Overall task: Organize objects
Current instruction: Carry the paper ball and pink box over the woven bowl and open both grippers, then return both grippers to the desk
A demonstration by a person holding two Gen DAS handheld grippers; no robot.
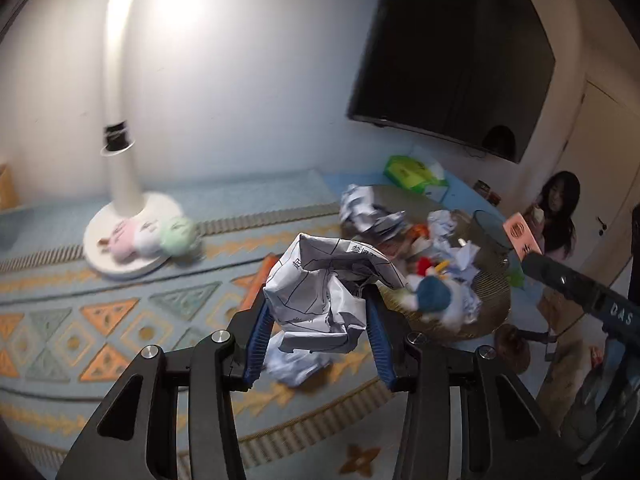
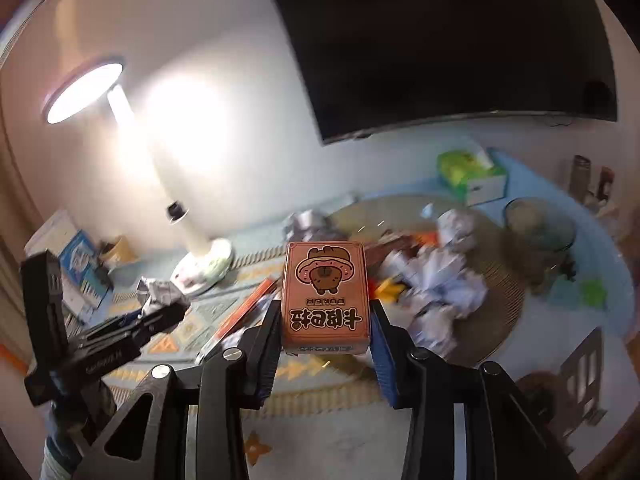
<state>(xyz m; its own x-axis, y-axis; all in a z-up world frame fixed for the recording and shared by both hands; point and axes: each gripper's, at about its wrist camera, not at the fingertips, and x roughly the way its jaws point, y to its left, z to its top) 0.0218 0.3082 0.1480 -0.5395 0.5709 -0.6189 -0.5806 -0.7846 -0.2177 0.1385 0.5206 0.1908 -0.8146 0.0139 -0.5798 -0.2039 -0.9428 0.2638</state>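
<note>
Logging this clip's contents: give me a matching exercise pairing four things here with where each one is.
Things:
1. crumpled paper
2. pink card box
3. green tissue box
4. plush toys

Places:
A. on the lamp's base
B. at the back of the table, below the TV
C. between the right gripper's fingers
D. between the left gripper's fingers

Pairs: 1-D, 2-C, 3-B, 4-A

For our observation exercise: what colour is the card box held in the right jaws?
Orange-brown card box, with a dark brown cartoon animal; clearest in the right wrist view.
</note>
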